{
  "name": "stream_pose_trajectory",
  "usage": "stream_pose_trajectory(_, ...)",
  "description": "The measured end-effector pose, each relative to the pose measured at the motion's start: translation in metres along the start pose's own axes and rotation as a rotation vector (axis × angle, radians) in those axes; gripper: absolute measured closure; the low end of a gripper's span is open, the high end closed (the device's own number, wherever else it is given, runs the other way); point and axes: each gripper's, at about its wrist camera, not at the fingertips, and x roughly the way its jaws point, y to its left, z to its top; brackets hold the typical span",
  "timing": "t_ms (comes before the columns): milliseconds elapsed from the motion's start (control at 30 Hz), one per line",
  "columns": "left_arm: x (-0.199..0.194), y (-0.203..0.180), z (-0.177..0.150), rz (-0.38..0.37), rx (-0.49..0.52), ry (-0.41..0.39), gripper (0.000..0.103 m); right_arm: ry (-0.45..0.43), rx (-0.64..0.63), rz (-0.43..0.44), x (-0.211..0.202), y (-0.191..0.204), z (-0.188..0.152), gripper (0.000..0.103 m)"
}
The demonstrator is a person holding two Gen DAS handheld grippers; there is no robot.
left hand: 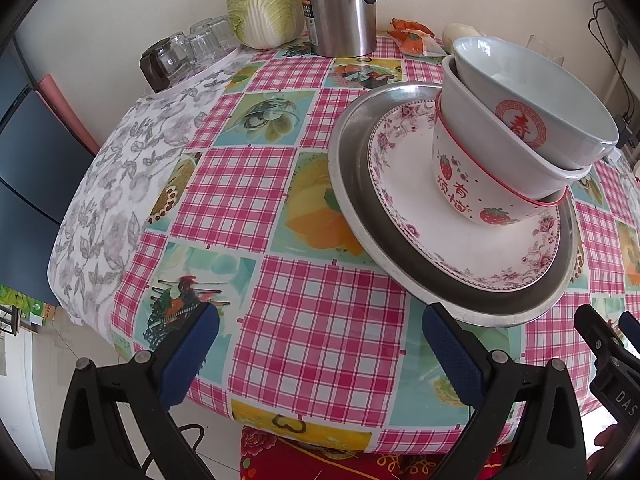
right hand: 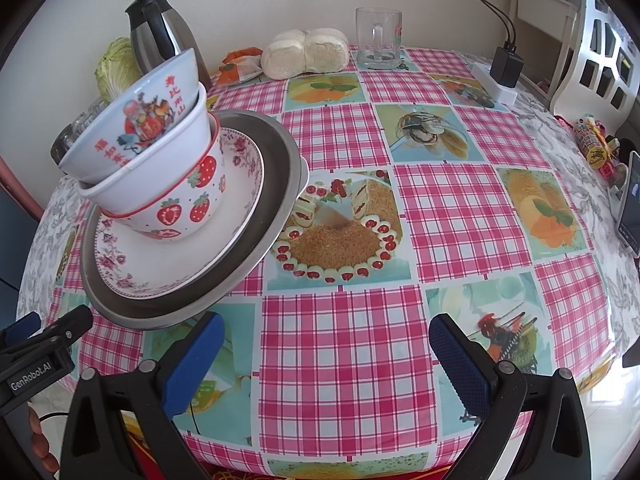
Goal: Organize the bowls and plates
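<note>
A steel plate [left hand: 352, 184] lies on the pink checked tablecloth with a floral plate [left hand: 404, 176] in it. On that stand three nested bowls: a strawberry bowl [left hand: 460, 188], a white bowl [left hand: 472, 116] and a pale blue bowl [left hand: 540, 92] on top, tilted. The stack also shows in the right wrist view: steel plate [right hand: 276, 184], floral plate [right hand: 168, 256], strawberry bowl [right hand: 188, 208], white bowl [right hand: 160, 168], blue bowl [right hand: 148, 116]. My left gripper [left hand: 320, 320] is open and empty, left of the stack's near edge. My right gripper [right hand: 326, 330] is open and empty, right of the stack.
At the back stand a steel kettle [left hand: 340, 8], a cabbage [left hand: 264, 4] and several glasses [left hand: 192, 48]. A glass mug [right hand: 378, 38], buns [right hand: 306, 54], snack packets [right hand: 240, 66] and a power strip [right hand: 496, 82] sit at the far side. A phone [right hand: 630, 204] stands at the right edge.
</note>
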Motion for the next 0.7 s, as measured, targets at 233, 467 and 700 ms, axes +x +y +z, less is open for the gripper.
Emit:
stream_pose_trajectory(233,-0.0002,0.0006,0.0003,0.0,0.0,0.0,0.002,0.001,0.0,0.0,0.0,0.0001,0.0001,0.0)
stream_pose_trajectory(467,-0.0003,0.001,0.0007,-0.001,0.001,0.002,0.002,0.002,-0.001,0.0,0.0006,-0.0002,-0.0001,0.0)
stream_pose_trajectory(700,0.001,-0.0001,-0.0003,0.0,0.0,0.003,0.002,0.004,-0.003,-0.002,0.0008,-0.0007,-0.0003,0.0)
